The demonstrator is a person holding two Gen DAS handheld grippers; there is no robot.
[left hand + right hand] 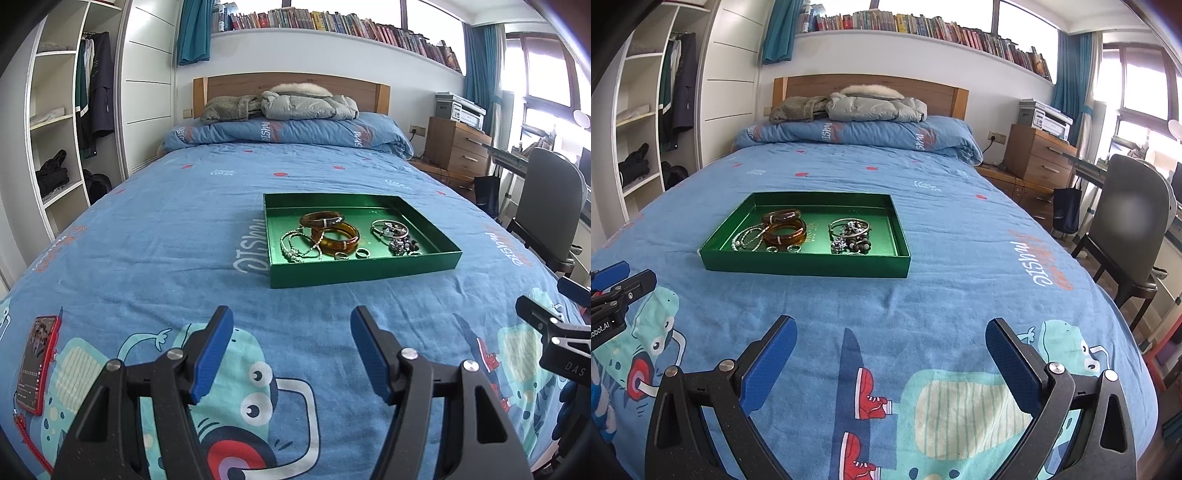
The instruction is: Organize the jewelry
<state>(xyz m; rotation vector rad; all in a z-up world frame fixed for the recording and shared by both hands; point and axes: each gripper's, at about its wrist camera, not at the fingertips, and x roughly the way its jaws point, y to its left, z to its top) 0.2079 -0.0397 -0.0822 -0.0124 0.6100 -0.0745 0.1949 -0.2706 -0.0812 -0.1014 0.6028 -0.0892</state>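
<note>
A green tray (pixel 365 271) lies on the bed and shows in the right wrist view too (pixel 805 266). In it lie two amber bangles (pixel 335 236) (pixel 786 232), a silver bead chain (pixel 299 245) (pixel 748 238), two small rings (pixel 362 253) (pixel 793 249) and a heap of silver bracelets and dark beads (pixel 397 236) (pixel 851 236). My left gripper (pixel 291 350) is open and empty, low over the bedspread, well short of the tray. My right gripper (pixel 890 365) is open wide and empty, nearer than the tray and to its right.
A red phone (pixel 37 363) lies on the blue bedspread (pixel 147 229) at the near left. Coats lie piled by the headboard (pixel 295 103). A wardrobe (pixel 62 122) stands left; a drawer unit (pixel 1038 155) and a chair (pixel 1130 229) stand right of the bed.
</note>
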